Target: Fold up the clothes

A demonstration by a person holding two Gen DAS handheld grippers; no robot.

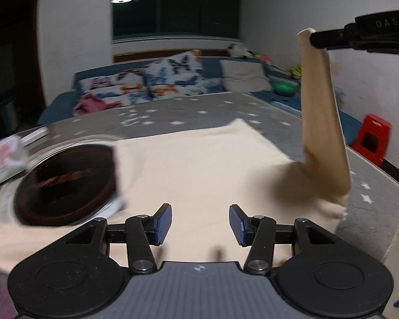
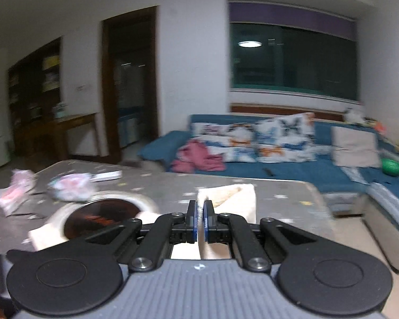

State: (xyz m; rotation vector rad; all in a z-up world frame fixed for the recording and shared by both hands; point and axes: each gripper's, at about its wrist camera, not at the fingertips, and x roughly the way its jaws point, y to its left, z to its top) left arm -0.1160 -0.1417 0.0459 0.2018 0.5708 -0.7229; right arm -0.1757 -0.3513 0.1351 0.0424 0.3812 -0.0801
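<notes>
A cream garment (image 1: 199, 164) lies spread on the grey star-patterned table (image 1: 226, 109). Its right part rises in a long twisted strip (image 1: 321, 122) to my right gripper (image 1: 314, 40), which holds its end high at the upper right. In the right wrist view, my right gripper (image 2: 200, 212) is shut on a fold of the cream cloth (image 2: 231, 199), which bunches beyond the fingertips. Low over the near part of the garment, my left gripper (image 1: 200, 224) stands open, nothing between its blue pads (image 1: 163, 223).
A round dark recess with a pale rim (image 1: 66, 183) sits in the table at the left, partly under the garment's edge. Plastic packets (image 2: 69, 190) lie beyond it. Behind the table are a blue sofa (image 2: 292, 170) with pillows and pink clothes (image 2: 199, 156); a red stool (image 1: 372, 138) stands at right.
</notes>
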